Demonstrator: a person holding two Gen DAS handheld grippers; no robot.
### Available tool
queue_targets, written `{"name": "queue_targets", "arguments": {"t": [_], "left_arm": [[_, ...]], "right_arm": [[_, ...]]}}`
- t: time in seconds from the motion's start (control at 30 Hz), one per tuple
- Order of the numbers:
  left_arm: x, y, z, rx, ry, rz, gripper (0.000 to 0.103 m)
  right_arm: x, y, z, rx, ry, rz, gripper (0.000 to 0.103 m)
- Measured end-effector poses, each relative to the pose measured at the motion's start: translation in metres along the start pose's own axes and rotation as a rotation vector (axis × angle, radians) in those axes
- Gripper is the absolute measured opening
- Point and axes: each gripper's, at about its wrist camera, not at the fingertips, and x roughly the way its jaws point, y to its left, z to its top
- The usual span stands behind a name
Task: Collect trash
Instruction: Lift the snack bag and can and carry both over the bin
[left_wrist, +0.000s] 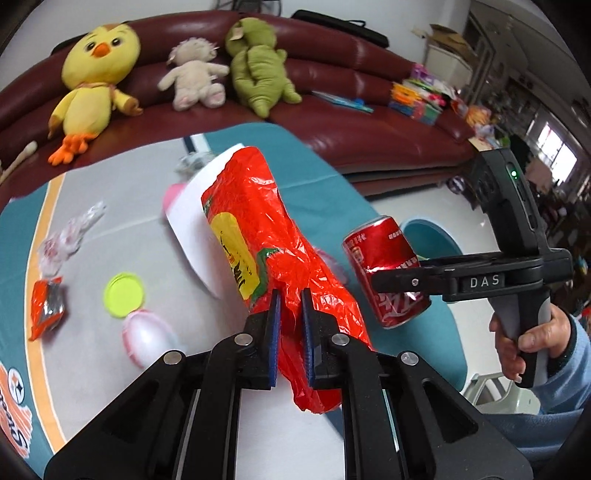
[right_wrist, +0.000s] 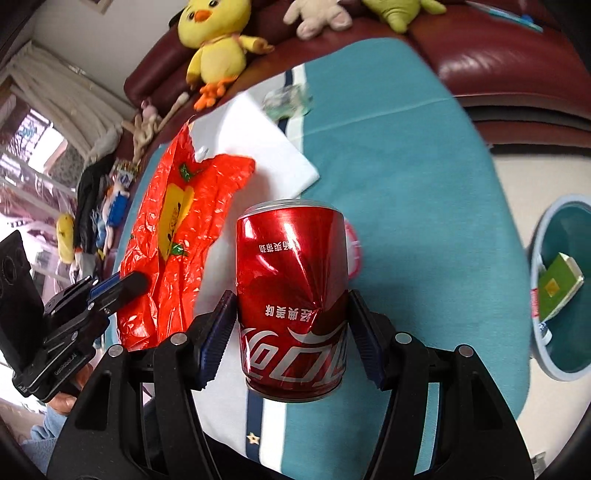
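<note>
My left gripper (left_wrist: 291, 299) is shut on a crumpled red plastic bag (left_wrist: 266, 236) and holds it above the table; the bag also shows in the right wrist view (right_wrist: 177, 229). My right gripper (right_wrist: 291, 306) is shut on a dented red Coca-Cola can (right_wrist: 291, 299), held in the air; the can also shows at the right of the left wrist view (left_wrist: 388, 269). A teal trash bin (right_wrist: 554, 288) with a green carton inside stands on the floor to the right, below the table edge.
On the teal-and-grey tablecloth (left_wrist: 110, 206) lie a white paper (left_wrist: 188, 218), a yellow-green lid (left_wrist: 123, 295), a pink-white egg shape (left_wrist: 147, 339), an orange wrapper (left_wrist: 46, 306) and clear plastic wrap (left_wrist: 70, 232). A dark red sofa (left_wrist: 351, 122) with plush toys stands behind.
</note>
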Motion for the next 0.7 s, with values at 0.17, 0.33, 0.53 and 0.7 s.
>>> {"name": "queue_targets", "arguments": {"t": [0.17,0.33,0.53,0.7], "left_arm": [[0.016,-0.022,0.011,0.018,0.024,-0.019,0.011],[0.023,-0.049,0.026,0.061,0.013,-0.044,0.011],[0.044,-0.089,0.049,0.121,0.021,-0.095,0.011],[0.072,-0.134,0.069,0.196,0.038,-0.158,0.011]], "right_arm": [[-0.018,-0.029,-0.005,0.036,-0.027,0.0,0.059],[-0.047,-0.061,-0.002,0.085,-0.086,-0.005,0.058],[-0.082,-0.105,-0.002,0.152,-0.154,-0.04,0.059],[-0.118,-0.147,-0.007,0.208,-0.214,-0.091,0.058]]}}
